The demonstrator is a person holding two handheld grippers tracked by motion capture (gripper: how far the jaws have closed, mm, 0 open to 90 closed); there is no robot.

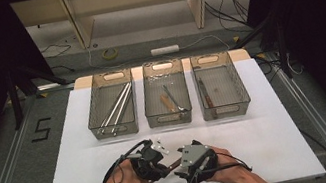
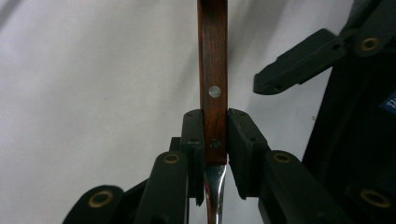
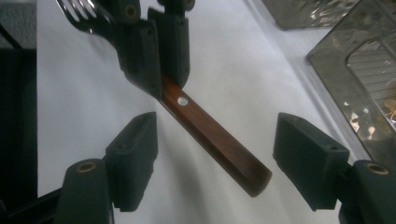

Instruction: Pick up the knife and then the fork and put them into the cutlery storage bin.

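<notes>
Fork handle, clamped near its metal neck by the left tongs, points between the wide-open, empty right tongs.

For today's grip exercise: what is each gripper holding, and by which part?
The left gripper clamps a fork on its wooden handle, near the metal neck. The right gripper holds nothing; its open jaws flank the handle's free end.

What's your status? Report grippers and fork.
Left gripper shut on fork near handle's metal end. Right gripper open, straddling wooden handle, not touching. Nothing in the way.
</notes>
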